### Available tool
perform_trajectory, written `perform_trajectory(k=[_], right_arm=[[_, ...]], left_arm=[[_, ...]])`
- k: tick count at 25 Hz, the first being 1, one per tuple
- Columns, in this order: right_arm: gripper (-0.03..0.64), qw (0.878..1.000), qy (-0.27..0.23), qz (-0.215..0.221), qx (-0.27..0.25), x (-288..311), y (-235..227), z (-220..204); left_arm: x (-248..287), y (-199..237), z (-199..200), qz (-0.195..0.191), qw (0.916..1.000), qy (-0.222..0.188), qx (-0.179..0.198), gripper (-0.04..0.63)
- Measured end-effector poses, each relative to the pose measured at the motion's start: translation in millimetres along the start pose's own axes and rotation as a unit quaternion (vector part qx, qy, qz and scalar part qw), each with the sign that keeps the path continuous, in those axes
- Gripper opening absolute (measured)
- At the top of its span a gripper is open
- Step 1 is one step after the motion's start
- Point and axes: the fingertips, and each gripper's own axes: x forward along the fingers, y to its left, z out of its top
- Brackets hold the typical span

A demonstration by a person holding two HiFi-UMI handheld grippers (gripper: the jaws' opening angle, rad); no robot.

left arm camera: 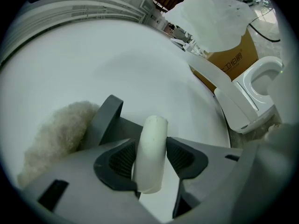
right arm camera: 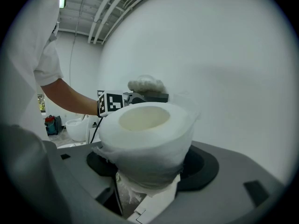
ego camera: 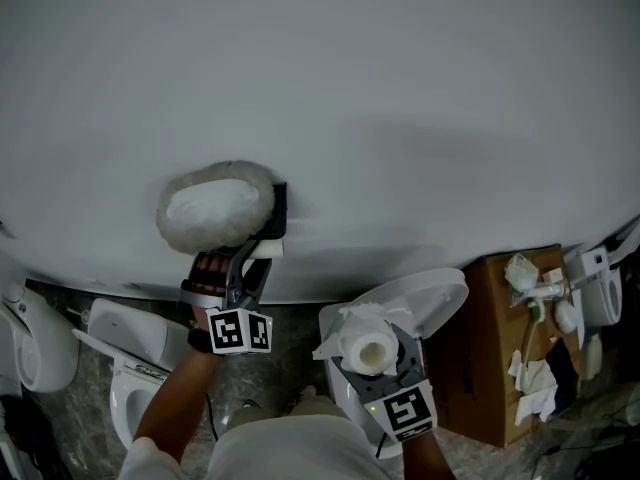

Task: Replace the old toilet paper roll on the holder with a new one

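On wall, nine o'clock: fluffy cover beside black holder.
Left gripper: part closed, pressing white tube at holder.
Right gripper: clamped round new toilet paper roll, five o'clock.

The grey floor carries white toilets and what looks like a cardboard box.

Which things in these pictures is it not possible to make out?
Head view: the left gripper covers where the white rod joins the dark holder.
Left gripper view: its body hides the fluffy white bundle's lower part.
Head view: the new roll mostly covers the right gripper's jaws.
Head view: items on the cardboard box, too small.
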Motion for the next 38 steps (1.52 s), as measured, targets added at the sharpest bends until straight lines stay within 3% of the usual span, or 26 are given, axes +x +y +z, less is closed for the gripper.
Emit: perform_trajectory(k=[28,38], right_arm=[[0.333,0.999,0.009,-0.051,0.016,-44,-26,-23],[0.333,0.997,0.01,-0.074,0.015,-55,-29,-20]], left_arm=[[14,-24,93,-0.023,0.9944,-0.093,0.045,0.187],[-12,-31,123,-0.024,0.9893,-0.142,0.024,0.185]])
